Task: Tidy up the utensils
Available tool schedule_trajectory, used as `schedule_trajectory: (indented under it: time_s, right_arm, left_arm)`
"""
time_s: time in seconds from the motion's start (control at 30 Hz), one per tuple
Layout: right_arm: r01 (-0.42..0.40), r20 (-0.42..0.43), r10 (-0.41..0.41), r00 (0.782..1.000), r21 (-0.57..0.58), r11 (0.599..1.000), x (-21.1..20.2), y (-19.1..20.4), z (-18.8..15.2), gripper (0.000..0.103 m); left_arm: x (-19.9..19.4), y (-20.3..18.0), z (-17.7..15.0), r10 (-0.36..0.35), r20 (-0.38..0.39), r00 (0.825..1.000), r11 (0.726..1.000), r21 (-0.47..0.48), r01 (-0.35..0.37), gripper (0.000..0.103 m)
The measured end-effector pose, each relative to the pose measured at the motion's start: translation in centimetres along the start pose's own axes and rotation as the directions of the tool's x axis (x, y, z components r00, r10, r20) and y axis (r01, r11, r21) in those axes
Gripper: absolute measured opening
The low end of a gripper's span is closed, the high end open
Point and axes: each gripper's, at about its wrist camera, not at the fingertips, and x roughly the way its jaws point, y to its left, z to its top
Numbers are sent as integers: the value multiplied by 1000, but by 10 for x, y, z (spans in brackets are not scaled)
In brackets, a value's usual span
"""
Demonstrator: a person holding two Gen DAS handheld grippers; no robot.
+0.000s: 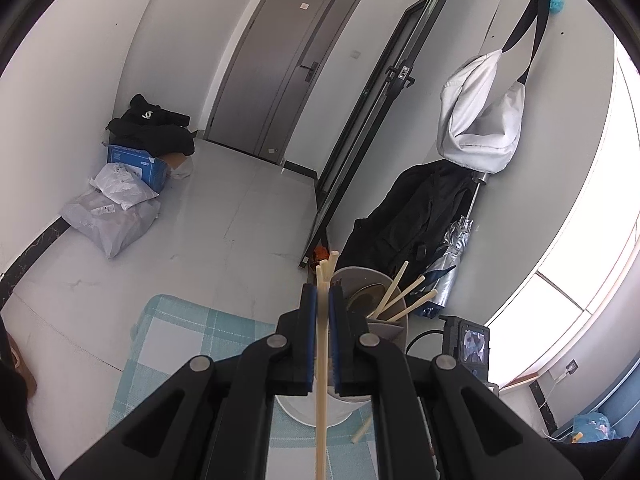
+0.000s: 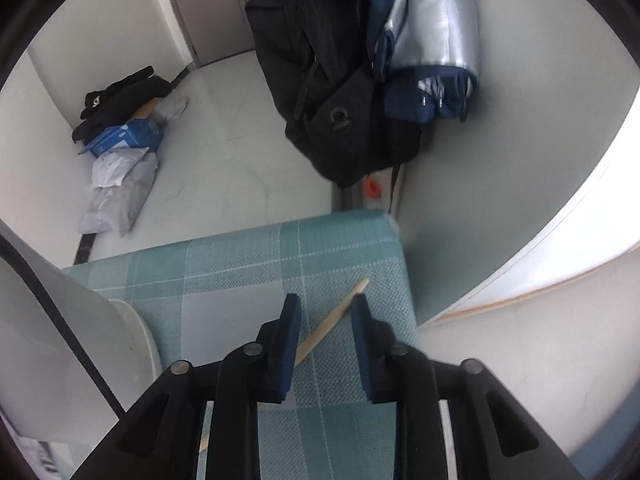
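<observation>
Currently left tongs (image 1: 322, 292) clamp pale chopsticks (image 1: 321, 380) beside the holder (image 1: 390, 332); right tongs (image 2: 326, 306) gape over one chopstick (image 2: 332, 322) near the bench's far-right corner.

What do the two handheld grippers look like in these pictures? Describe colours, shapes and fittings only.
Both match. The left gripper and right gripper each have matte black plastic linkage arms with triangular cut-outs, joined by round silver pivot pins. Each finger ends in a flat rectangular pad faced in dark blue; the left one's facing looks ribbed. No cables, markings or sleeves are visible on them.
</observation>
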Motion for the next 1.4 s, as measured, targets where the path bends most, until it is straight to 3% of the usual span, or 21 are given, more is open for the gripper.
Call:
schedule_trajectory:
  time_s: [0.1,0.27,0.43,0.73,0.83,0.93,1.07,1.23,1.4]
  right_arm:
    - [-44,-7,44,999,-4,999,-3,-3,-5,5]
    - [-107,-45,102,994,-114,988,-22,1,-30,4]
    - [-211,-139,183,973,-227,951,-43,17,-69,5]
    - [-116,-85,89,992,-415,902,-42,46,-78,13]
    - [-97,-53,82,995,-421,902,-40,52,-78,13]
    - [-110,-48,99,994,-423,900,-38,59,-81,4]
    - [-135,-26,136,990,-388,912,-53,49,-87,4]
    - [-216,140,257,956,-259,941,-115,28,-79,3]
    - [-294,255,345,903,-217,931,-162,24,-78,3]
  left_arm:
    - [0,3,-1,3,-3,1000,1000,-4,-3,3]
    - [-1,7,0,-10,-7,1000,1000,-21,10,3]
    - [-4,6,-1,-21,-4,1000,999,-34,21,3]
    - [-7,7,-2,-8,2,1000,999,-34,8,3]
    - [-6,8,-3,2,-1,1000,999,-32,-2,3]
    - [-7,6,-4,11,3,1000,1000,-16,-11,3]
    - [-7,-1,-1,8,16,1000,1000,-7,-8,3]
    - [-11,-15,11,-12,27,1000,1000,14,12,3]
    - [-14,-26,29,-6,58,998,1000,24,4,3]
